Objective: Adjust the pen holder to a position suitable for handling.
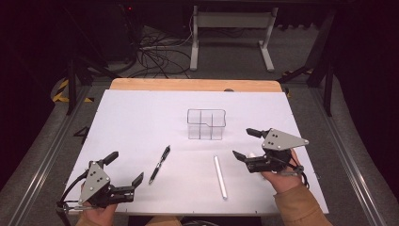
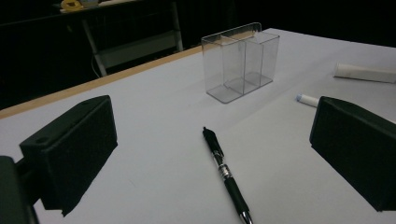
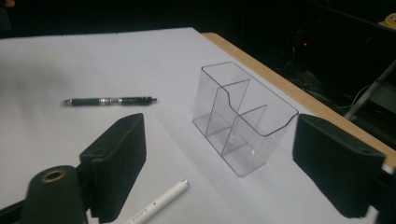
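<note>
A clear plastic organizer point(image 1: 205, 125) with several compartments stands empty on the white table top point(image 1: 141, 117). A black pen point(image 1: 160, 164) lies in front of it to the left, a white pen point(image 1: 220, 176) to the right. My left gripper point(image 1: 126, 168) is open near the front left edge and faces the black pen point(image 2: 224, 172) and the organizer point(image 2: 240, 60). My right gripper point(image 1: 243, 143) is open to the right of the organizer point(image 3: 243, 116). A second white pen point(image 3: 156, 203) lies on the table below its jaws, untouched.
The white top point(image 2: 154, 107) rests on a wooden board whose far edge point(image 1: 195, 84) shows. Beyond it are a white desk frame point(image 1: 230, 33) and cables point(image 1: 155, 59) on the floor. A metal rail point(image 1: 357, 165) runs along the right side.
</note>
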The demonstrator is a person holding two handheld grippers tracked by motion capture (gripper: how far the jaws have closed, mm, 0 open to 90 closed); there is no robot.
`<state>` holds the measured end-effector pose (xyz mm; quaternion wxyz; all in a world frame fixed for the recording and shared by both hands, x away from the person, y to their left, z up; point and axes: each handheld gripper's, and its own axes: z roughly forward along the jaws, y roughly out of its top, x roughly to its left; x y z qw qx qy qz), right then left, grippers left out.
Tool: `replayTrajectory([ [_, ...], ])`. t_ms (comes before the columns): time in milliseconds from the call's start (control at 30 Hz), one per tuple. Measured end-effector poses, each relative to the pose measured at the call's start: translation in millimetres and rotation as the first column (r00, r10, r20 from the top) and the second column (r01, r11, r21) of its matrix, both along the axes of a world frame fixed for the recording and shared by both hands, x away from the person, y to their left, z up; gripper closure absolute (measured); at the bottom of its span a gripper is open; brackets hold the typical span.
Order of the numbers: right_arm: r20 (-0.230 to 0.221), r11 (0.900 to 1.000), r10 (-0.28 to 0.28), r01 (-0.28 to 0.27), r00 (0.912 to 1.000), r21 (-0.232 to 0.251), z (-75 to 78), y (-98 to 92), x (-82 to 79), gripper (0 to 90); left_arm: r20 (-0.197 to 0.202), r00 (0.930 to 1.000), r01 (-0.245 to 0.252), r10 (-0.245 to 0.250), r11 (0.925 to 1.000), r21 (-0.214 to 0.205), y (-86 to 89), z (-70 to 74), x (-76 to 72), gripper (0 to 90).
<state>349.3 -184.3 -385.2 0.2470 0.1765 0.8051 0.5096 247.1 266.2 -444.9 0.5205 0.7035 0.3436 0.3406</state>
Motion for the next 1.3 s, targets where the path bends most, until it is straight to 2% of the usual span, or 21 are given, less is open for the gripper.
replayTrajectory([
  [33,0.000,1.0000,0.000,0.000,1.0000,0.000,0.0,0.0,0.0,17.2,0.000,1.0000,0.000,0.000,1.0000,0.000,0.1,0.1,0.0,1.4],
  [67,-0.019,0.9994,0.002,-0.001,0.9998,0.034,0.0,-0.3,2.8,14.2,0.000,1.0000,-0.001,0.001,1.0000,-0.002,0.3,0.1,0.1,1.4],
  [100,-0.032,0.9992,0.002,-0.001,0.9995,0.040,0.3,-0.4,4.4,13.0,-0.001,1.0000,0.000,0.000,1.0000,-0.002,0.7,0.2,0.2,1.4],
  [200,-0.033,0.9989,0.009,-0.007,0.9994,0.047,1.9,0.2,5.1,12.1,-0.001,1.0000,-0.002,0.002,1.0000,-0.005,1.0,0.0,0.3,1.4],
  [267,-0.038,0.9993,0.013,-0.012,0.9992,0.035,3.6,1.8,5.2,12.2,-0.002,1.0000,-0.002,0.002,1.0000,-0.004,0.8,0.0,0.3,1.4],
  [367,-0.039,0.9998,0.008,-0.009,0.9992,-0.019,8.0,6.6,5.2,14.3,-0.001,1.0000,-0.001,0.001,1.0000,0.000,0.5,0.2,0.1,1.4],
  [400,-0.039,0.9998,0.008,-0.009,0.9992,-0.019,8.0,6.6,5.2,14.3,-0.001,1.0000,-0.001,0.001,1.0000,-0.001,0.5,0.2,0.1,1.4],
  [467,-0.036,0.9970,0.010,-0.013,0.9993,-0.077,11.6,12.0,8.9,18.4,-0.001,1.0000,0.000,0.000,1.0000,-0.001,0.6,0.1,0.2,1.4],
  [500,-0.036,0.9970,0.010,-0.013,0.9993,-0.077,11.6,12.0,8.9,18.4,-0.001,1.0000,0.000,0.000,1.0000,0.000,0.5,0.1,0.2,1.4],
  [533,-0.029,0.9927,0.006,-0.010,0.9996,-0.120,12.0,15.5,15.3,21.5,-0.001,1.0000,0.002,-0.002,1.0000,0.001,0.5,0.1,0.3,1.4],
  [567,-0.029,0.9927,0.006,-0.010,0.9996,-0.120,12.0,15.5,15.3,21.5,-0.001,1.0000,0.002,-0.002,1.0000,0.001,0.4,0.1,0.3,1.4],
  [700,-0.039,0.9848,0.010,-0.016,0.9992,-0.173,10.4,20.7,28.5,27.3,-0.001,1.0000,0.000,0.000,1.0000,0.001,1.1,-0.1,0.7,1.4],
  [733,-0.044,0.9779,0.016,-0.025,0.9989,-0.208,9.5,26.1,35.0,30.2,-0.001,1.0000,0.000,0.000,1.0000,-0.001,1.2,-0.2,0.9,1.4],
  [767,-0.046,0.9751,0.018,-0.028,0.9988,-0.220,9.4,28.0,37.2,31.6,-0.001,1.0000,0.000,0.000,1.0000,-0.001,1.3,-0.3,1.1,1.4],
  [800,-0.046,0.9751,0.018,-0.028,0.9988,-0.220,9.4,28.0,37.2,31.6,-0.002,1.0000,0.000,0.000,1.0000,-0.001,1.3,-0.4,1.2,1.4],
  [933,-0.078,0.9608,0.042,-0.061,0.9961,-0.270,9.6,42.9,51.1,34.9,-0.003,1.0000,0.001,-0.001,1.0000,0.003,0.9,-0.5,1.2,1.4],
  [1000,-0.080,0.9586,0.040,-0.061,0.9960,-0.278,9.8,44.9,53.0,35.1,-0.004,1.0000,0.003,-0.003,1.0000,0.002,1.0,-0.6,1.5,1.4],
  [1100,-0.096,0.9482,0.047,-0.075,0.9942,-0.309,10.0,55.9,64.2,37.3,-0.007,1.0000,0.003,-0.003,1.0000,0.000,1.0,-0.9,1.4,1.4],
  [1167,-0.102,0.9481,0.046,-0.075,0.9937,-0.309,9.7,58.3,66.5,37.9,-0.005,1.0000,0.004,-0.004,1.0000,0.001,1.2,-0.8,1.4,1.4],
  [1300,-0.116,0.9385,0.051,-0.087,0.9920,-0.334,7.6,66.7,76.6,40.4,-0.007,1.0000,0.003,-0.003,1.0000,-0.001,1.8,-1.1,1.7,1.4],
])
